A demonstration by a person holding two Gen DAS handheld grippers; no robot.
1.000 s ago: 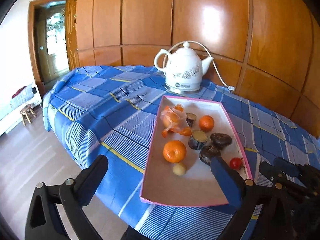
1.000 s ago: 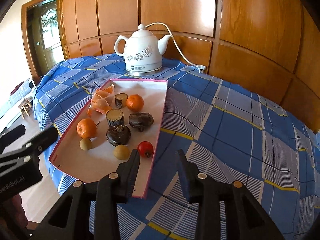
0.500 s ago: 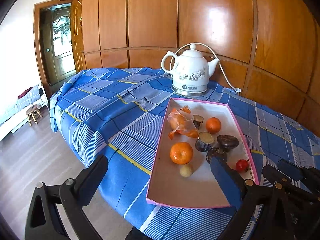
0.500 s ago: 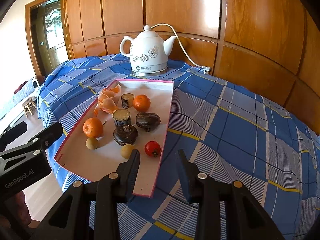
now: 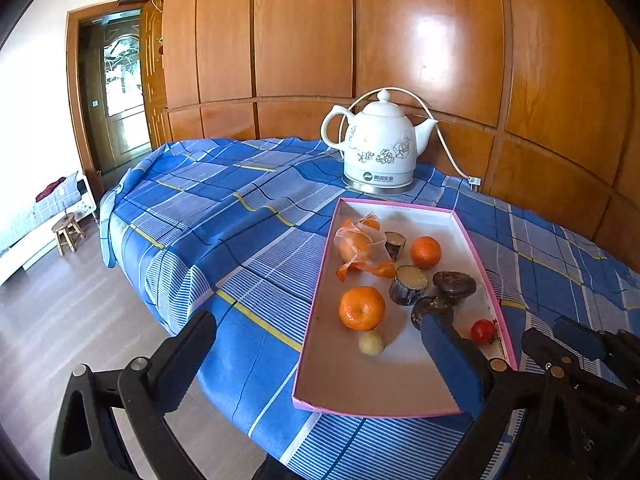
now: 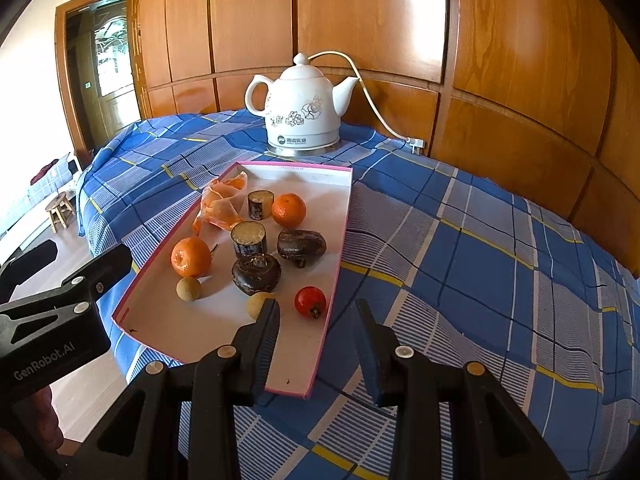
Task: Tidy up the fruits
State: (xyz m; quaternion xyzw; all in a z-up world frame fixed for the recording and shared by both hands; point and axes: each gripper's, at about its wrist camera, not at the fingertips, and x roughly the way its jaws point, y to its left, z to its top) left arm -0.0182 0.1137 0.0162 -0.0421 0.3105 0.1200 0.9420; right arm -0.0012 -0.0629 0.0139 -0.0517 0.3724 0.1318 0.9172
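pink-rimmed tray [image 6: 344, 216] set on blue checked desk [image 6: 460, 264], in front of white kettle [image 6: 302, 108], fruits [image 6: 191, 257] kept inside tray, left gripper [image 5: 316, 360] jaws spread wide at tray's near end, nothing held, right gripper [image 6: 318, 344] jaws narrowly parted over tray's near right corner, empty

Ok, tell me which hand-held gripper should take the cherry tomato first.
Probably the right hand-held gripper: its open, empty jaws point almost straight at the cherry tomato. The left hand-held gripper stands wider, aimed at the tray's middle.
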